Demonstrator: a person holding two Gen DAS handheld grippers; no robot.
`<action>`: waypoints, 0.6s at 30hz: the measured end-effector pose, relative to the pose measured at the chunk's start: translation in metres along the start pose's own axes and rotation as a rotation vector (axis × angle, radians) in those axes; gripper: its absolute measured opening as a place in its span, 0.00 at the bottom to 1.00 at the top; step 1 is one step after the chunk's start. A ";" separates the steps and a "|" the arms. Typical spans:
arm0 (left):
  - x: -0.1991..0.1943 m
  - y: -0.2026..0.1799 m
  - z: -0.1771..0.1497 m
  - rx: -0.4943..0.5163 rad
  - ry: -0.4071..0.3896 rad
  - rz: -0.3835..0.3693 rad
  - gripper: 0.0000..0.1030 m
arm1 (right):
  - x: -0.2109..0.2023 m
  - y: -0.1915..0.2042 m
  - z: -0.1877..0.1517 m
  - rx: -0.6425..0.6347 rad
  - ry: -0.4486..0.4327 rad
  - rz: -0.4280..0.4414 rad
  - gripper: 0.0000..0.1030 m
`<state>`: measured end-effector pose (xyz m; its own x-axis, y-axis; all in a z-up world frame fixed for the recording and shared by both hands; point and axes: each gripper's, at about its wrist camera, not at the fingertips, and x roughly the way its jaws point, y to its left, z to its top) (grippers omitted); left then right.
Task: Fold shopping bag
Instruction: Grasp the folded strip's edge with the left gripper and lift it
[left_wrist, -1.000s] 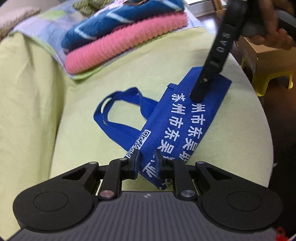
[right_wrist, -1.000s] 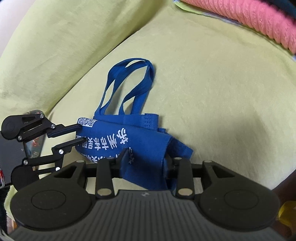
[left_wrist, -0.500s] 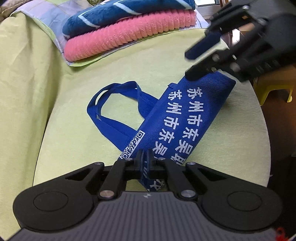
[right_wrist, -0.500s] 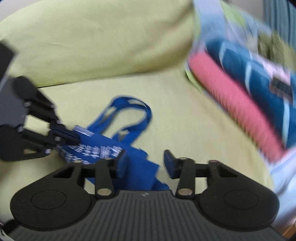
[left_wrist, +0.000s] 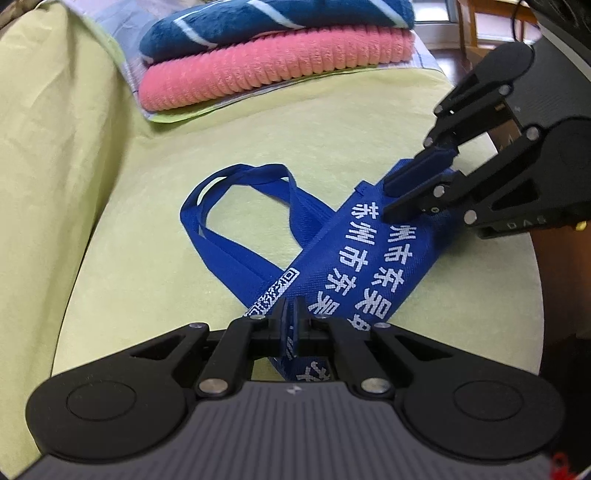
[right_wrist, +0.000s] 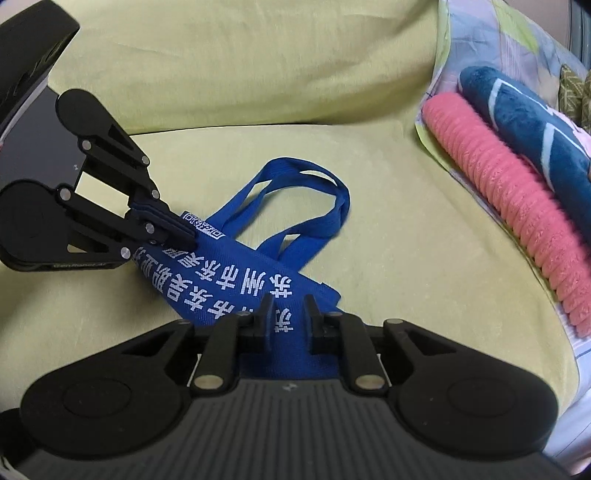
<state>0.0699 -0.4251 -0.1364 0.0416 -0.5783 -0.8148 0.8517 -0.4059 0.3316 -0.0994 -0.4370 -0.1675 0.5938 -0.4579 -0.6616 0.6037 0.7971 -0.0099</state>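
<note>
Yellow-green sofa cushion (left_wrist: 332, 122) carries everything. Stacked towels (left_wrist: 280, 48) sit at its far end, well apart from the blue shopping bag (left_wrist: 373, 266), which lies mid-cushion as a folded strip, handles (left_wrist: 236, 214) splayed beside it. My left tongs (left_wrist: 291, 325) are clamped on one end; my right tongs (right_wrist: 287, 325) have just been closing around the other, cloth between them. Risk: slick fabric slips from a shallow bite, and the fold springs open.
</note>
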 end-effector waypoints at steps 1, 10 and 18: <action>0.000 -0.001 0.001 -0.009 0.003 0.006 0.00 | 0.000 0.001 -0.001 -0.001 -0.002 -0.001 0.13; -0.003 -0.001 0.003 -0.073 0.023 0.032 0.00 | 0.000 0.003 -0.001 0.007 0.002 -0.001 0.13; -0.003 -0.004 0.003 -0.070 0.026 0.042 0.00 | 0.000 0.003 -0.001 0.006 0.003 0.003 0.13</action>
<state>0.0644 -0.4239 -0.1335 0.0907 -0.5743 -0.8136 0.8831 -0.3313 0.3323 -0.0982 -0.4344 -0.1678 0.5938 -0.4547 -0.6638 0.6056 0.7958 -0.0035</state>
